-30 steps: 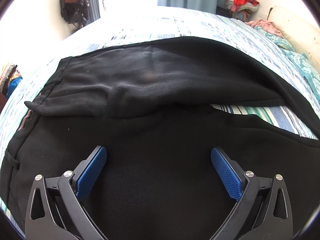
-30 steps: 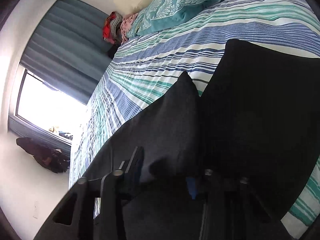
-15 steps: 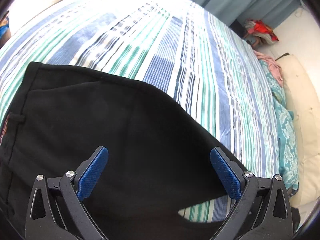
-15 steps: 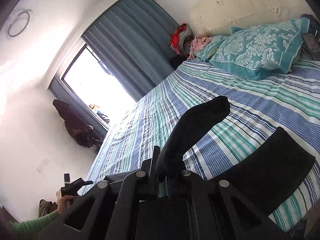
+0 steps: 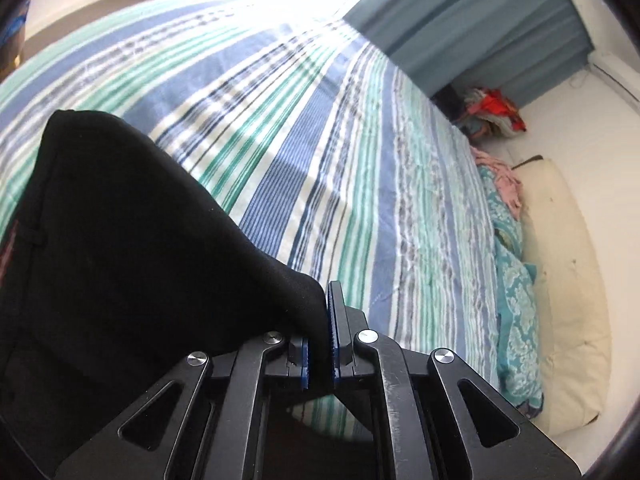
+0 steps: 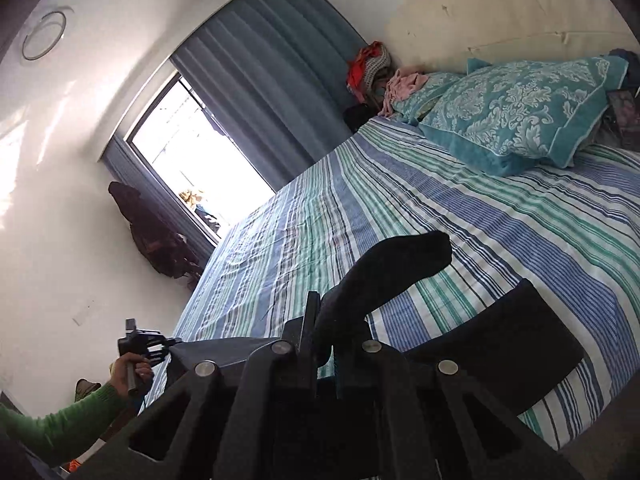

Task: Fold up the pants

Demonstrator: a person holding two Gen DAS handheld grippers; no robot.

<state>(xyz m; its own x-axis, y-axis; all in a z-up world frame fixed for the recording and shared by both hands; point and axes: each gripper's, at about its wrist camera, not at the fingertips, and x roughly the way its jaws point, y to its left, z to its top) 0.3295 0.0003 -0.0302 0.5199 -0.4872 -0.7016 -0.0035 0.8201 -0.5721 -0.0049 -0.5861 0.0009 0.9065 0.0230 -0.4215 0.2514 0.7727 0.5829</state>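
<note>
The black pants lie on the striped bedsheet. In the left wrist view my left gripper is shut on a fold of the black cloth, which rises from the bed up to the blue pads. In the right wrist view my right gripper is shut on another part of the pants, and the cloth end sticks up past the fingers. A further black part lies flat on the sheet to the right. The left gripper also shows there, in a green-sleeved hand.
Teal patterned pillows and a cream headboard stand at the bed's head. A pile of clothes sits by the blue curtain. A bright window and a hanging dark bag are on the far wall.
My left gripper has gone from wide open over the pants to shut on the cloth. My right gripper has lifted its held cloth up off the bed.
</note>
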